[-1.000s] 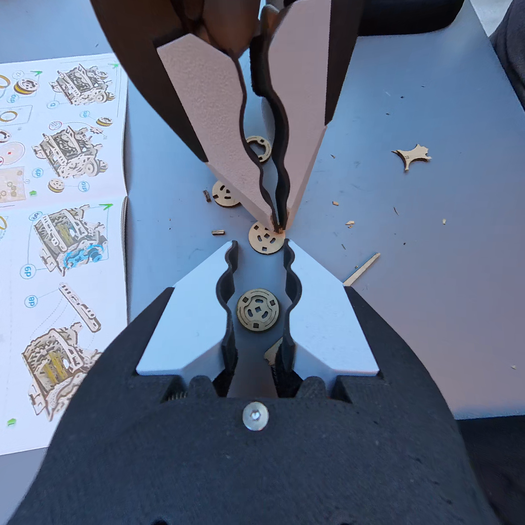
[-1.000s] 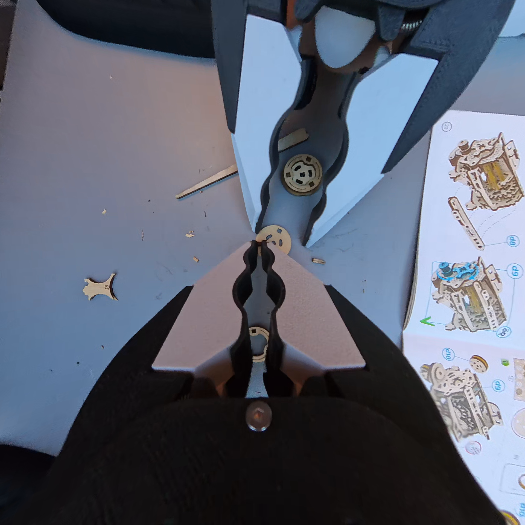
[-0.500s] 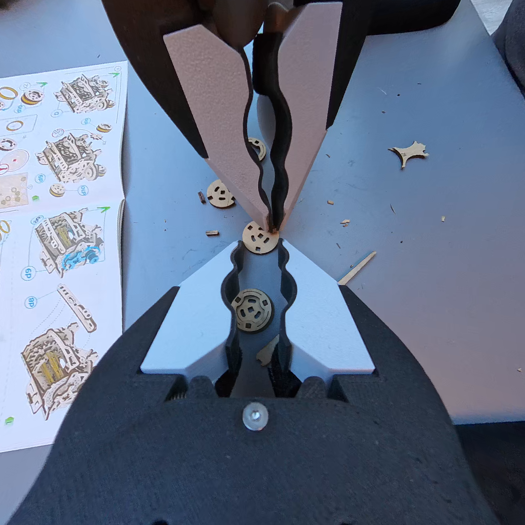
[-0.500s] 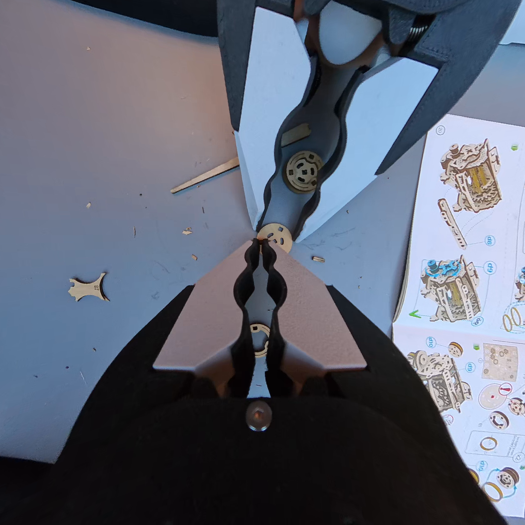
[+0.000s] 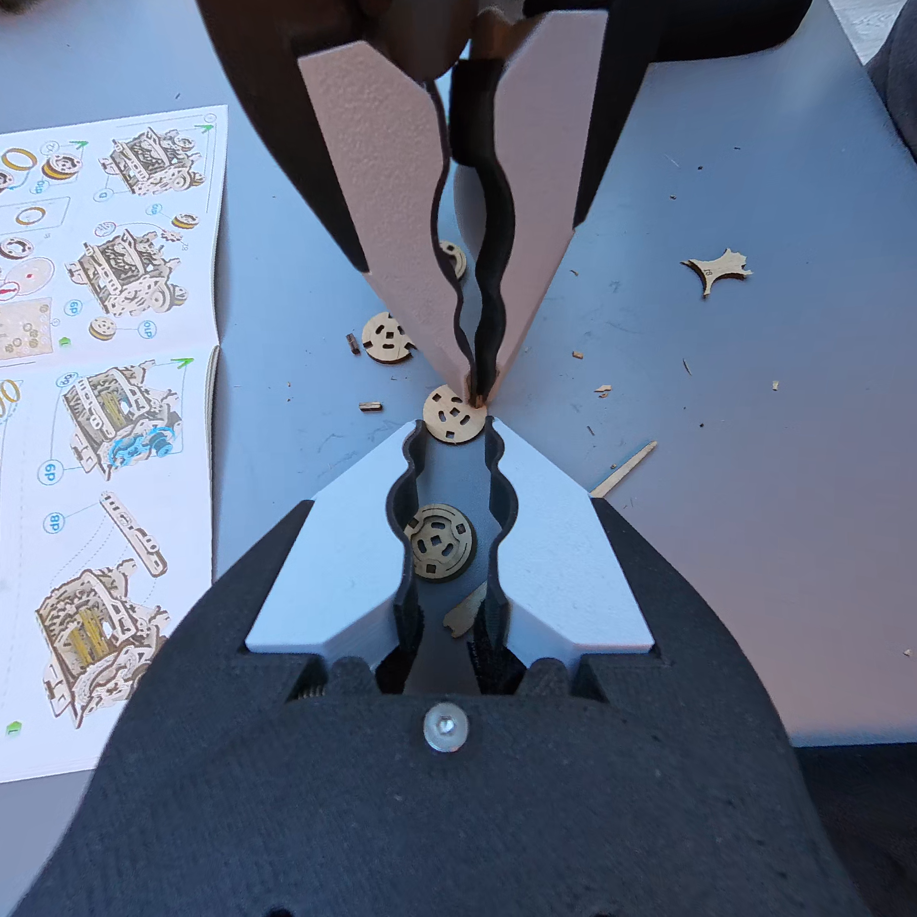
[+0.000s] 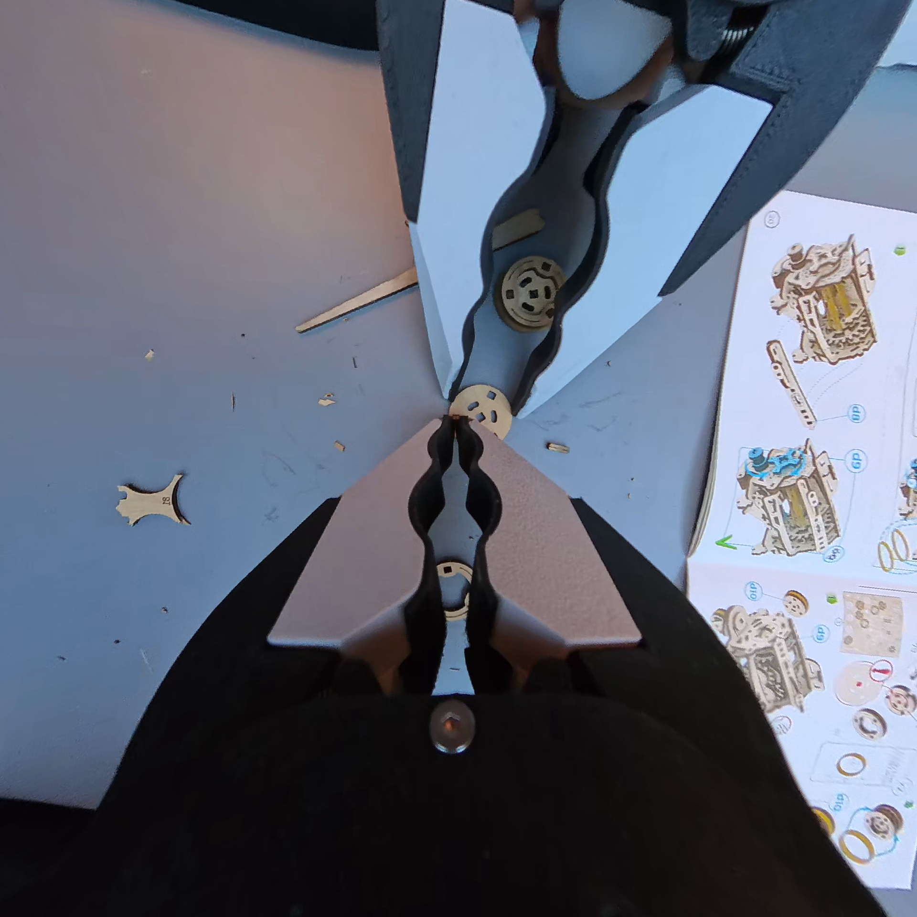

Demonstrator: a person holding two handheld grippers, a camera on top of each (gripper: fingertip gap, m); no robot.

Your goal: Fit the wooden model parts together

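A small slotted wooden disc (image 5: 454, 416) lies flat on the grey table (image 5: 694, 496), between the tips of my left gripper (image 5: 455, 430). That gripper's pale fingers are open and closely bracket the disc. My right gripper (image 6: 454, 422), with pinkish fingers, is shut on a tiny wooden peg and holds it at the disc's (image 6: 484, 416) edge. From the left wrist view the right gripper (image 5: 479, 397) reaches in from above. A thicker wooden wheel (image 5: 439, 542) lies between the left fingers, nearer the palm. It also shows in the right wrist view (image 6: 531, 294).
An instruction sheet (image 5: 99, 397) lies on the left. Another slotted disc (image 5: 384, 340), a ring part (image 6: 454, 593), loose pegs (image 5: 371, 407), a thin stick (image 5: 622, 469), a star-shaped offcut (image 5: 717, 275) and wood chips lie around. A wood scrap (image 5: 464, 615) sits between the left fingers. The grippers are tip to tip, or close to it. The thicker wooden wheel (image 5: 439, 542) lies around 5 centimeters away from my left fingertips. It is also in sight in the right wrist view (image 6: 531, 291).
My left gripper has slid forward so the disc now sits between its tips, and its jaws have narrowed. The right gripper's tip has stayed at the disc's edge.
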